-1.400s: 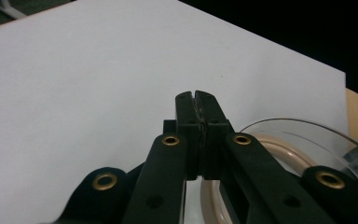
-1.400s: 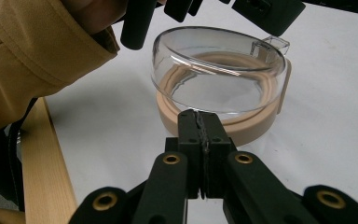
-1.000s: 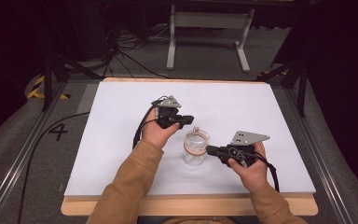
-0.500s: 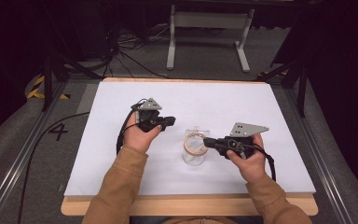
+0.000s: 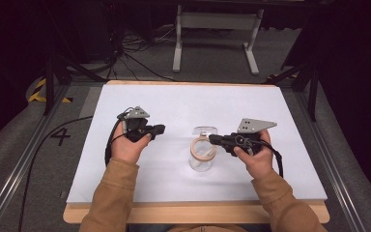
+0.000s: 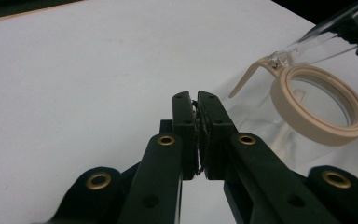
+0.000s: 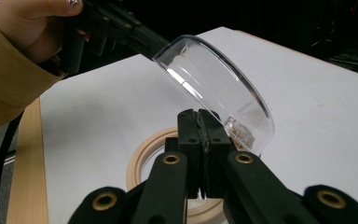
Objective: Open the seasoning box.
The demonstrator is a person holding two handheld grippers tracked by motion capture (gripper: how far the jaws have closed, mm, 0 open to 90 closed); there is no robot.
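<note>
- A clear glass jar (image 5: 202, 157) stands upright on the white table (image 5: 174, 183), a little right of the middle and towards the person's side.
- The jar has a beige sealing ring (image 6: 319, 105) around its mouth, with a small beige tab sticking out from it.
- Its clear lid (image 7: 216, 88) is swung open and stands tilted up over the mouth, attached at one side of the rim by a small hinge.
- The right gripper (image 7: 200, 122) comes to the jar from the right side of the high view. Its jaws are closed together and their tips lie at the lower edge of the raised lid, near the hinge. I cannot tell if they pinch the lid edge or only touch it.
- The left gripper (image 6: 197, 109) is well apart from the jar, to the left of it in the high view, and it points towards the jar. Its jaws are pressed together with nothing between them.
- In the right gripper view, the left hand (image 7: 25, 25) with an ochre sleeve (image 7: 4, 88) holds its gripper behind the lid.
- In the high view, both forearms come from the bottom edge, and the right hand (image 5: 253, 154) holds its gripper just beside the jar.
</note>
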